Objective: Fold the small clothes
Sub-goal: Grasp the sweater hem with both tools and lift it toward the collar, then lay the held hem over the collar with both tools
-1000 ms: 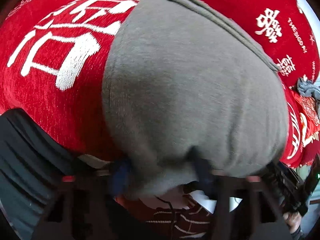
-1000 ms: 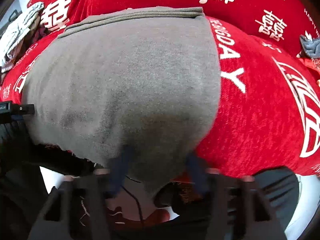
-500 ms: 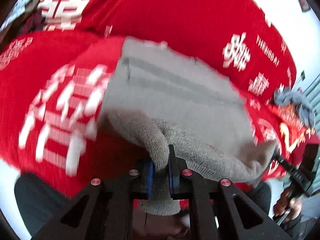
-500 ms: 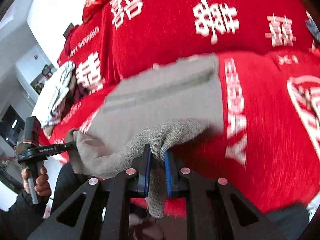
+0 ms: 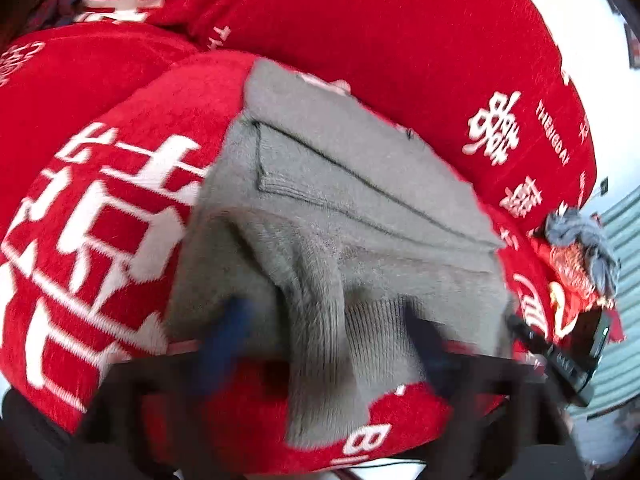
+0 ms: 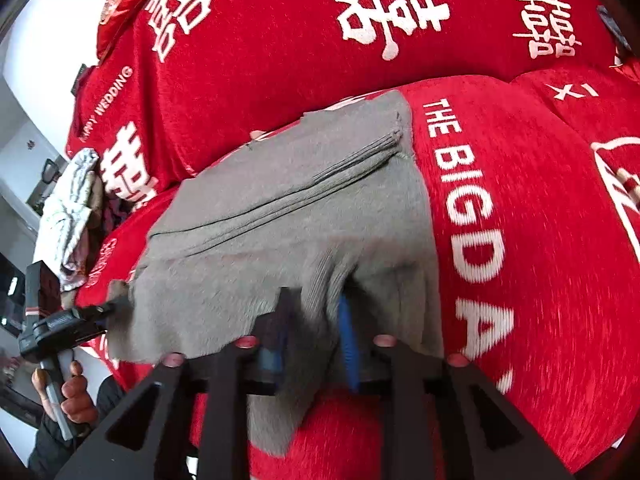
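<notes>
Since half a second ago both our jaws have been opening: left gripper (image 5: 324, 340) spread wide, right gripper (image 6: 312, 340) partly, gray garment (image 5: 340, 208) loose between them. It lies ahead on the red sofa cover (image 5: 100, 208), long axis crosswise. The right view shows our left hand (image 6: 70, 394).

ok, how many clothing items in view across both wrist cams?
3: grey knit garment at centre of both views; pale crumpled cloth far left in right wrist view; blue-grey cloth far right in left wrist view. More may be hidden.
</notes>
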Available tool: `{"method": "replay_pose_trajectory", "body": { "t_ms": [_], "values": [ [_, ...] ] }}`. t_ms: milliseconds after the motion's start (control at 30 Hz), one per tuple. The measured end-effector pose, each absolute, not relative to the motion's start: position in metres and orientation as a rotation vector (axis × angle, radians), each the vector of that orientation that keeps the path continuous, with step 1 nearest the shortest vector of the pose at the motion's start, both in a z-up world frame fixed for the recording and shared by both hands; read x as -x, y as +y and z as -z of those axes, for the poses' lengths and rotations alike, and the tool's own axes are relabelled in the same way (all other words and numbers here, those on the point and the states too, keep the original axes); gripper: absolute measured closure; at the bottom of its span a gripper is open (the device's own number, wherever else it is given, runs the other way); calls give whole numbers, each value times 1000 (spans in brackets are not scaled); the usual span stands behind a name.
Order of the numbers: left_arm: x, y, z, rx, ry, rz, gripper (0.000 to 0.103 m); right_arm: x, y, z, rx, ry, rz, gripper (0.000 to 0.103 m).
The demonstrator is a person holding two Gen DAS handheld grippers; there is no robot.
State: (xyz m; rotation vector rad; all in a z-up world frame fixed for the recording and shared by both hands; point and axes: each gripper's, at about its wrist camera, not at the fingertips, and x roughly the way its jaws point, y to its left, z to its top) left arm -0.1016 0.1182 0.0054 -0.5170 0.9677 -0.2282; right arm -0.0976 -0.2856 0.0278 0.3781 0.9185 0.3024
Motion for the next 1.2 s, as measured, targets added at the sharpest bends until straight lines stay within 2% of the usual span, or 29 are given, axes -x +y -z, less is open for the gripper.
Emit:
{"method": "replay_pose_trajectory", "body": {
  "t_ms": [33, 133, 367, 433, 500, 533, 567, 633, 700, 800, 933, 1200],
  "values": [
    [111, 119, -11, 504, 930, 209, 8, 104, -286, -29, -379, 912, -307, 42],
    [121, 114, -10, 488, 947, 243, 8, 125, -287, -33, -386, 873, -318, 41],
    [119, 92, -2, 485, 995, 280, 9, 134, -292, -21, -502, 910, -365, 41],
    [118, 88, -2, 488, 1004, 294, 25, 133, -292, -19, -533, 920, -385, 41],
    [113, 84, 2, 484, 1042, 306, 54, 128, -287, -12, -568, 951, -422, 41],
    [110, 83, 4, 483, 1057, 304, 64, 126, -285, -10, -571, 959, -426, 42],
    [107, 84, 7, 485, 1077, 294, 82, 123, -283, -8, -571, 967, -429, 45],
    [106, 90, 8, 521, 1084, 294, 84, 117, -279, -4, -571, 978, -450, 71],
    [110, 96, 6, 544, 1073, 295, 97, 115, -275, -4, -563, 992, -462, 83],
    [116, 99, -2, 539, 1044, 308, 97, 122, -270, -13, -518, 971, -490, 91],
    [114, 95, -5, 523, 1033, 301, 97, 128, -264, -25, -478, 940, -511, 95],
    [119, 103, -65, 469, 853, 273, 97, 130, -274, -75, -467, 791, -489, 96]
  ]
}}
